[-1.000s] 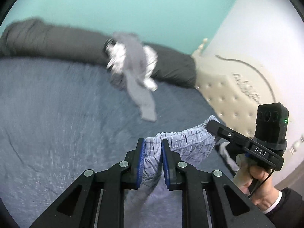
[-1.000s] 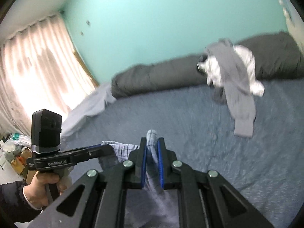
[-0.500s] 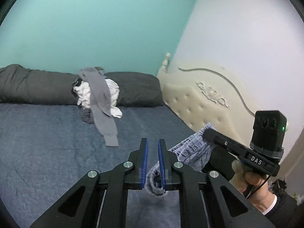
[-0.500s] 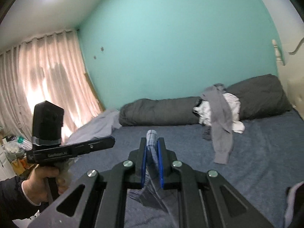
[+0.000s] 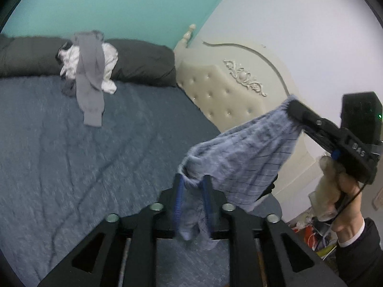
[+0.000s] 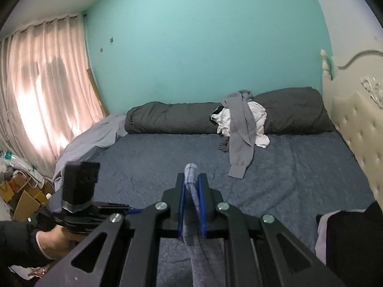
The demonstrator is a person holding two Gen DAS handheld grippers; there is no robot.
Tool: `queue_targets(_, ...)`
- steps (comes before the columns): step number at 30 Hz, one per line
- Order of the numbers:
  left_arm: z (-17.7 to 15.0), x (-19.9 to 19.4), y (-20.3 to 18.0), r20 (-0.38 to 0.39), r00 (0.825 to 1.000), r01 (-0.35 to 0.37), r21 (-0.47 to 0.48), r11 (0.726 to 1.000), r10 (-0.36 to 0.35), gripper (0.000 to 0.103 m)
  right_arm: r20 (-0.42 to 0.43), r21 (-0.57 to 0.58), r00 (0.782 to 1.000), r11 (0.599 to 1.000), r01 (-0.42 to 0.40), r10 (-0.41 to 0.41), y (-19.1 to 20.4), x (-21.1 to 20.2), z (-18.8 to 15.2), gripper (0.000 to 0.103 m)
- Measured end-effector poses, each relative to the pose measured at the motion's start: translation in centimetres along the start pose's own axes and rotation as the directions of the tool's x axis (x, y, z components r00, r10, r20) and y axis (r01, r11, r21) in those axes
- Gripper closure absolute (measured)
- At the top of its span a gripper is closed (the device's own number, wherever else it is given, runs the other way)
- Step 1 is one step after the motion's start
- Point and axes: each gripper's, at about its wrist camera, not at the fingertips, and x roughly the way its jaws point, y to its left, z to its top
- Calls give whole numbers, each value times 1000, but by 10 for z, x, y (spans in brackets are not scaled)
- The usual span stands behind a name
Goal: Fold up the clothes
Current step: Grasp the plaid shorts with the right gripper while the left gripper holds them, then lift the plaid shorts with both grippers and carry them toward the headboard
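Holding: checked blue shorts [image 5: 241,157], stretched in the air between both grippers above the blue bedspread [image 5: 71,167].
Left gripper [image 5: 192,184]: blue pads clamped on one bunched end of the shorts; loose cloth hangs down between the fingers toward 6 o'clock.
Right gripper [image 6: 191,179]: jaws narrow, pinching a folded edge of the shorts that pokes up past the tips; in the left wrist view it sits at 3 o'clock with the cloth's far corner in its tips.
Clothes pile [image 6: 241,122]: grey and white garments heaped against the dark rolled duvet [image 6: 167,119] at 12 o'clock; one grey piece trails down onto the bedspread.
Headboard [image 5: 227,95]: cream, tufted, toward 2 o'clock in the left wrist view.
Curtain [image 6: 40,91]: pink, at 9 o'clock in the right wrist view.
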Motion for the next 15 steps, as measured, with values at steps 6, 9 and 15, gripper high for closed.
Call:
queue_targets(6,-25,8,14,-13,1000,8,-44,999,-9,46,-13,32,1000,999,-14,15,-3,0,-7,93)
queue_targets(9,-29,11,18,-16,1000,0,-42,999,-1,45,-21,21,1000,1000,-22,22,0,5,-10,93)
queue_targets(15,-25,15,27,-2,1000,12,-73,997,-12,30,-29,14,999,999,-34,35,6,11,-9,93)
